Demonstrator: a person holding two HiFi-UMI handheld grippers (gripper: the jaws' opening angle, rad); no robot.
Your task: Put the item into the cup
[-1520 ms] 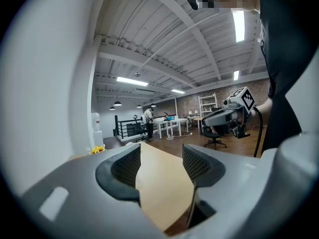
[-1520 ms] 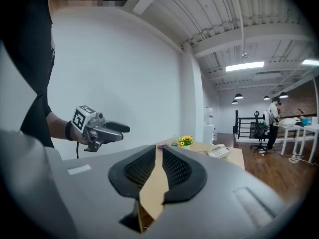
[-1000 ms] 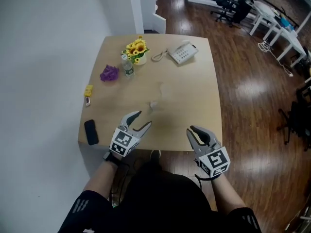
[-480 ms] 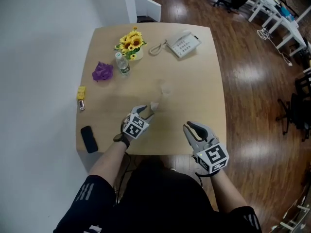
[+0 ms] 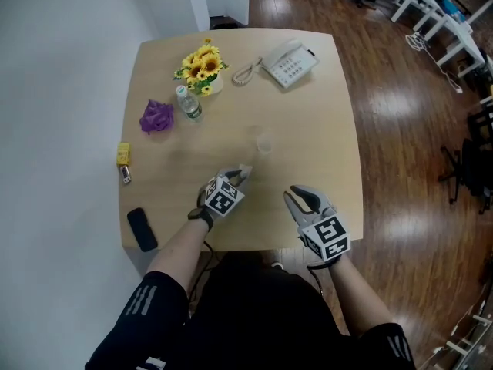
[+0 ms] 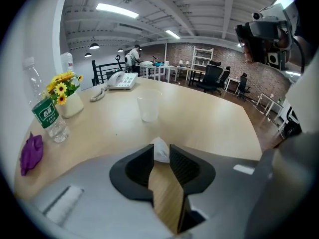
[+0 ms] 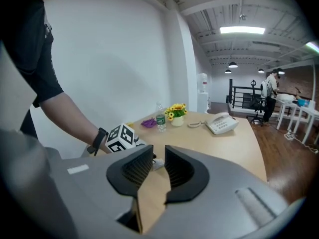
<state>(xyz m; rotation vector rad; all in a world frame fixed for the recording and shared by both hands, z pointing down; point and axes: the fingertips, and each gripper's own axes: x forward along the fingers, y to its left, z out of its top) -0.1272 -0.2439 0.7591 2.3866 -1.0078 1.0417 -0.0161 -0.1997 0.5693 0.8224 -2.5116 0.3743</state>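
A small white crumpled wad (image 5: 244, 170) lies on the wooden table (image 5: 323, 129), in front of a clear plastic cup (image 5: 264, 142) that stands upright mid-table. My left gripper (image 5: 240, 174) is down at the wad and its jaws are closing, with the wad (image 6: 160, 151) caught between the two tips and touching both. The cup (image 6: 148, 107) stands a short way beyond, empty as far as I can see. My right gripper (image 5: 295, 197) hovers near the table's front edge, its jaws a little apart with nothing between them (image 7: 159, 156).
At the back left stand a pot of sunflowers (image 5: 202, 64), a water bottle (image 5: 189, 104) and a purple cloth (image 5: 156, 116). A white desk phone (image 5: 288, 62) sits at the back. A yellow item (image 5: 122, 153) and a black phone (image 5: 142, 229) lie along the left edge.
My left gripper has moved forward from the front edge to the white wad and its jaws have narrowed around it. The right gripper has stayed near the front edge.
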